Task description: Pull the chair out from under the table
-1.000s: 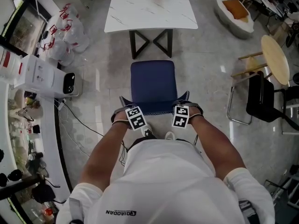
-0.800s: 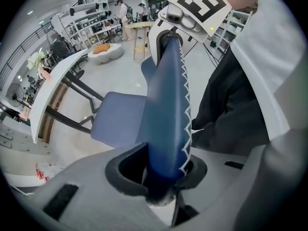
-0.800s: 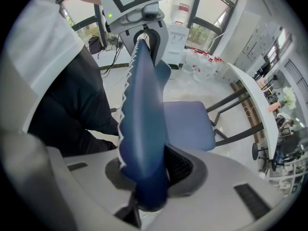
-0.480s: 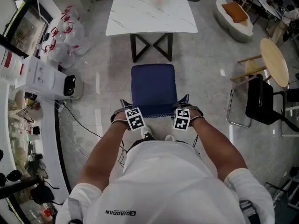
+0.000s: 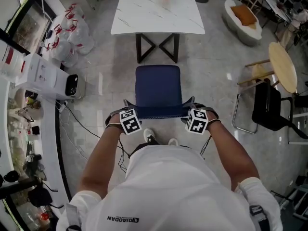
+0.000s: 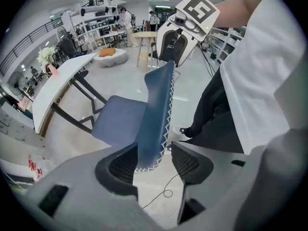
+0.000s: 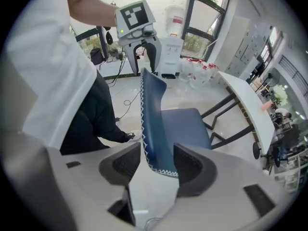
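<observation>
While the blue padded chair (image 5: pixel 158 88) stood clear of the white marble table (image 5: pixel 158 11), the left gripper (image 6: pixel 154 162) and right gripper (image 7: pixel 159 165) had just been opening wide, letting go of its backrest (image 5: pixel 159 112); lifting away seemed next.

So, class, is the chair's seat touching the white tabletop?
Apart. The head view shows the blue chair seat clear of the white tabletop, with bare floor and the table's dark legs visible between them.

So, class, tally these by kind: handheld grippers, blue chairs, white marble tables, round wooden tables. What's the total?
Grippers: 2 (left gripper, right gripper)
Blue chair: 1
White marble table: 1
Round wooden table: 1
Total: 5
</observation>
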Tool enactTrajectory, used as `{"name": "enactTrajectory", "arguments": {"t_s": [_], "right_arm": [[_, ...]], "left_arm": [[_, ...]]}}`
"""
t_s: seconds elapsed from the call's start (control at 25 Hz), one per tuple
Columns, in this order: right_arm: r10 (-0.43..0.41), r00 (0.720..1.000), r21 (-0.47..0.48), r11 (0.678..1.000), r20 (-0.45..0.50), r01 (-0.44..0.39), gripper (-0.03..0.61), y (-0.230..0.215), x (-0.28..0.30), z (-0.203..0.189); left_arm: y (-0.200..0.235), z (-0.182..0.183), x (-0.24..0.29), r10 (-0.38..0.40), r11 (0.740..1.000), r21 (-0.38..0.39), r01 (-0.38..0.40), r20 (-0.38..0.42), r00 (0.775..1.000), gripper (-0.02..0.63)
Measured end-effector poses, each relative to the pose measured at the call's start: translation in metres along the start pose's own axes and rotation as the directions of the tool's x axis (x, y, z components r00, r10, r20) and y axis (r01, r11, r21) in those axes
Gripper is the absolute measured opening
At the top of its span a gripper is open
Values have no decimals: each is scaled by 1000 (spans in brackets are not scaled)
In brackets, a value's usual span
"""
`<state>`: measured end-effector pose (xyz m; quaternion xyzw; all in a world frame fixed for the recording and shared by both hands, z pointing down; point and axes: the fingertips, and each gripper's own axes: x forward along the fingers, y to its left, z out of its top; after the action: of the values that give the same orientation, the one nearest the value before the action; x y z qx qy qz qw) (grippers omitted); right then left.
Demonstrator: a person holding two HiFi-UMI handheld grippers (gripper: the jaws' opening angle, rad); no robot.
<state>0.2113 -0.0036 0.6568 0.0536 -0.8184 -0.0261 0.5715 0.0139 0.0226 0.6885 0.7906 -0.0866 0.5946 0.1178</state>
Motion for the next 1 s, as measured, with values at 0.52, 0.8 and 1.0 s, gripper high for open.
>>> {"name": "enactTrajectory", "arguments": {"t_s": [0.52, 0.8, 1.0], "right_arm": [[-443, 778, 744, 667, 446, -46, 56, -41, -104, 29], [-539, 677, 813, 562, 501, -153, 6, -45, -137, 30], [-540, 661, 781, 615, 520, -112, 5, -39, -151, 36]], "left_arm": [[21, 66, -126, 424, 783, -621, 23, 562, 710, 78], [14, 72, -148, 510, 737, -676, 13, 569, 644, 9], [11, 76, -162, 546, 705, -707, 50, 588, 597, 8]]}}
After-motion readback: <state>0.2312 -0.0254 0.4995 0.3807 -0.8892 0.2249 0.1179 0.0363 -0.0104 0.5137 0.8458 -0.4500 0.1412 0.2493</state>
